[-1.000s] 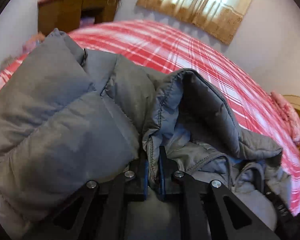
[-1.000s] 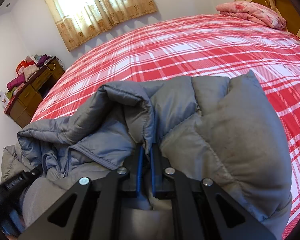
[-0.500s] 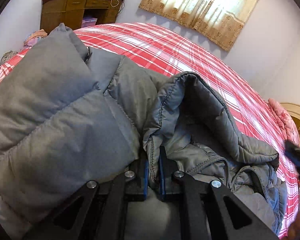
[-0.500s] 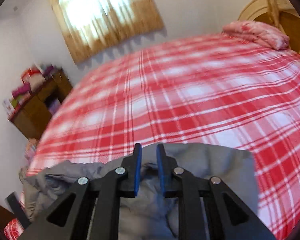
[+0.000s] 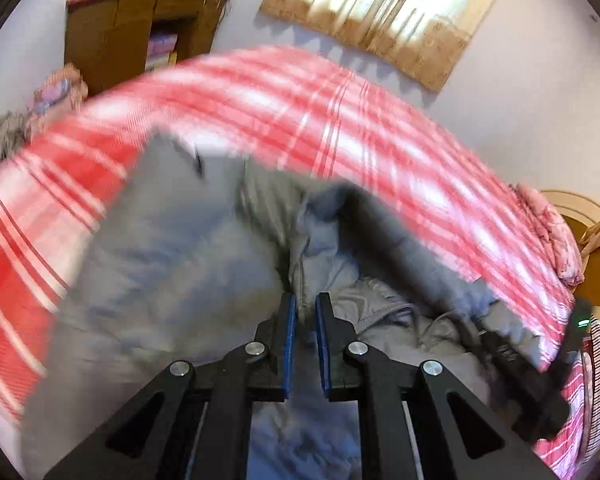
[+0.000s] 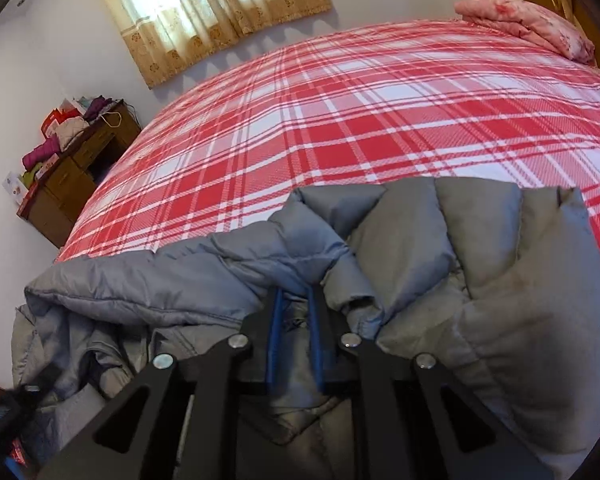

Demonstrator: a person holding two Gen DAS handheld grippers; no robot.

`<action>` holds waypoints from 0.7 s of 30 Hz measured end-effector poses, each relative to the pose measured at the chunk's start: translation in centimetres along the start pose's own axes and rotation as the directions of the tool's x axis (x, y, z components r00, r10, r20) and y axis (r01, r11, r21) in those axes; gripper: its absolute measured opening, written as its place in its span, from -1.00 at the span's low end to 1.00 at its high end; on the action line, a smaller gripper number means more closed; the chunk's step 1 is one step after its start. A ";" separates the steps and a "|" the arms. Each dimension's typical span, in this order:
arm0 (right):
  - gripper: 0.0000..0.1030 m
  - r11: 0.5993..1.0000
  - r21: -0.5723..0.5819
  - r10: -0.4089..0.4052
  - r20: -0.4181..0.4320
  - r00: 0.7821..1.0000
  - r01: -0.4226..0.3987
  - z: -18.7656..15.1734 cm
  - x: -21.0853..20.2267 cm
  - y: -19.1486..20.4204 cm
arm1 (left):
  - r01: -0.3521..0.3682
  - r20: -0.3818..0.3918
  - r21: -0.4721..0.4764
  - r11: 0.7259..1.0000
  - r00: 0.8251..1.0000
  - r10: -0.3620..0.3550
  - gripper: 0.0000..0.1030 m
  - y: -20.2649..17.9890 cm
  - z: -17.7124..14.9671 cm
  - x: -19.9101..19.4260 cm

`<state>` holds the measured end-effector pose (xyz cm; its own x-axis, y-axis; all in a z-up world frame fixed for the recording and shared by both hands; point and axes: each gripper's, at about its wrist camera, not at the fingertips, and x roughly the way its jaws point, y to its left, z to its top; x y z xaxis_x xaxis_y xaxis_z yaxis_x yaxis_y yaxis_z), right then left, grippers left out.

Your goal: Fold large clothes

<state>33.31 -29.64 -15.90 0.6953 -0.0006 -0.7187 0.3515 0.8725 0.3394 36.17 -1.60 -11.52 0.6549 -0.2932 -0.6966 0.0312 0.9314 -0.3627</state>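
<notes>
A grey puffer jacket (image 5: 160, 264) lies bunched on the red and white plaid bed (image 5: 340, 128). The left wrist view is blurred by motion. My left gripper (image 5: 305, 304) is shut on a fold of the jacket's edge, with a narrow gap between the blue pads. My right gripper (image 6: 295, 296) has its jaws slightly apart over the jacket (image 6: 500, 280), with a fold of fabric draped over the fingertips. Whether it grips the fabric is unclear. The right gripper's black body also shows at the right in the left wrist view (image 5: 536, 376).
A wooden desk (image 6: 80, 168) piled with clothes stands at the bed's far left by the wall. A curtained window (image 6: 212, 8) is behind the bed. A pink pillow (image 6: 528, 24) lies at the headboard end. The plaid sheet (image 6: 380, 112) stretches beyond the jacket.
Both grippers swung with the jacket, which now lies lower on the bed. The right gripper's jaws have widened a little. The left view has become blurred.
</notes>
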 end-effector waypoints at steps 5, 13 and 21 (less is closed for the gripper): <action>-0.72 1.000 0.010 0.015 0.013 1.000 -0.015 0.0 -0.2 -0.1 | 0.086 0.076 0.123 0.989 0.992 -0.096 -0.80 -4.8 4.1 -0.6; -0.72 0.999 0.021 0.030 0.020 0.999 -0.031 -0.2 -0.2 -0.5 | -0.108 -0.027 0.165 0.980 0.993 0.114 -0.80 -6.3 3.8 7.5; -0.72 0.999 0.019 0.031 0.019 0.999 -0.032 -0.2 -0.2 -0.6 | -0.075 -0.014 0.077 0.994 0.997 0.077 -0.81 -2.1 0.2 9.6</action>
<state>32.85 -30.09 -16.04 0.7177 0.0173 -0.6961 0.3411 0.8628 0.3732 42.54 -6.31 -17.33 0.6448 -0.2240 -0.7308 0.0400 0.9647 -0.2603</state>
